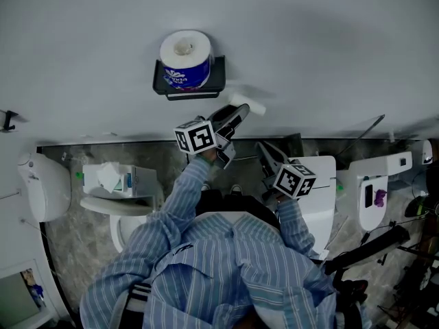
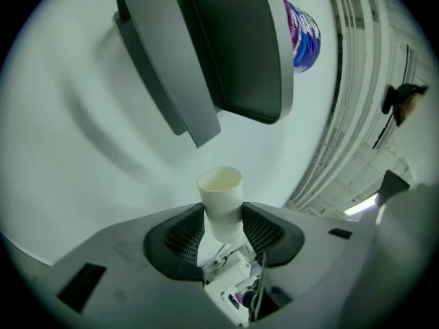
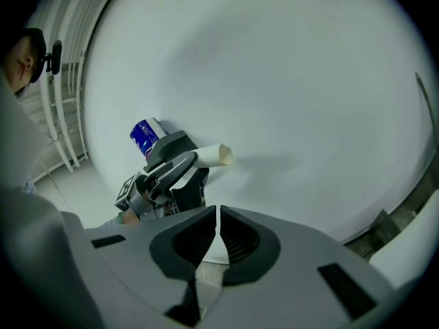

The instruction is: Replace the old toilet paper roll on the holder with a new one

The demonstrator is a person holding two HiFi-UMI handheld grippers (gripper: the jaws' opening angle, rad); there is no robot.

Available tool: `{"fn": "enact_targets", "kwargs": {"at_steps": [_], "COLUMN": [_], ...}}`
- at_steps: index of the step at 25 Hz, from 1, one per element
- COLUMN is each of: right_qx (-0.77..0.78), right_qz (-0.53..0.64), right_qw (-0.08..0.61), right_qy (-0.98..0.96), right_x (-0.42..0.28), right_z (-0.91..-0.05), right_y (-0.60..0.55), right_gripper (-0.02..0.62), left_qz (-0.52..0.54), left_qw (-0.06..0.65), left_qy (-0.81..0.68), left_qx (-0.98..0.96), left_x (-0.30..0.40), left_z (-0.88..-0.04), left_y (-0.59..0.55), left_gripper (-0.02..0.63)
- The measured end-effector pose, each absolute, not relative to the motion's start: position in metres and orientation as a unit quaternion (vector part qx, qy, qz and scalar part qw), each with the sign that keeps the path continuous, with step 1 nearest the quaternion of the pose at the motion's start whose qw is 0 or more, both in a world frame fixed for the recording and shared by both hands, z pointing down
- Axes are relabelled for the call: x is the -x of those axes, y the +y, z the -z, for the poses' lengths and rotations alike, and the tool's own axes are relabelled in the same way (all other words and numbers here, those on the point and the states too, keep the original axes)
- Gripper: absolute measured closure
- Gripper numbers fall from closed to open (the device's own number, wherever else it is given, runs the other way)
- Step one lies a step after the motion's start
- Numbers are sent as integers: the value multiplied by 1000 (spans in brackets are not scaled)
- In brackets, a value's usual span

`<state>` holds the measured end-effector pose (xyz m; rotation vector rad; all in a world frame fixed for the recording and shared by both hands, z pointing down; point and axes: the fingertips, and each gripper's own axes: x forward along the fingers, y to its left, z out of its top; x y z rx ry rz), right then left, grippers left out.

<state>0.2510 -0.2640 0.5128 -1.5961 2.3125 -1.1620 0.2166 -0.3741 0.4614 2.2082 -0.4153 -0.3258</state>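
A new toilet paper roll [image 1: 185, 59] in a blue printed wrapper stands on end on the black wall holder [image 1: 180, 92]. My left gripper [image 1: 235, 114] is just right of and below the holder, shut on an empty white cardboard tube [image 1: 247, 104]. In the left gripper view the tube [image 2: 220, 197] stands upright between the pads of that gripper [image 2: 221, 226], with the holder [image 2: 236, 46] and the wrapped roll [image 2: 303, 38] above. My right gripper [image 1: 263, 148] hangs lower right, shut and empty. Its own view shows the closed jaws [image 3: 217, 218], the tube [image 3: 214, 155] and the roll [image 3: 144, 137].
A bare white wall fills the upper part. Below, a toilet [image 1: 130, 214] with a tissue box [image 1: 110, 179] on it stands left. A white cistern [image 1: 322, 204] stands right. White fixtures sit at far left [image 1: 41, 187] and far right [image 1: 377, 187]. A wall hook [image 1: 8, 120] is at left.
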Motion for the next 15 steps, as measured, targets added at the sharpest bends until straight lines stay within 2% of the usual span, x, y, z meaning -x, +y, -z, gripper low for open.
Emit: {"fn": "enact_targets", "kwargs": {"at_steps": [4,10,15], "right_qx": [524,523,513], "right_qz": [378,355,334], "right_qw": [57,53,50], "right_qy": [761,773,789], "right_x": [-254,-251,-240], "right_z": [-509,-503,-492], "right_y": [-265,-270,-277], "right_gripper": [574,574,574], "left_qz": [85,3,-3], "left_qw": [378,272,258], "left_qy": [-179,-214,-238], "left_qx": [-904,-938,-936], "left_x": [-216,-198,-172], "left_z": [-468,-473,-473], "left_y": [-363,-346,-342], "left_gripper": [431,431,431]}}
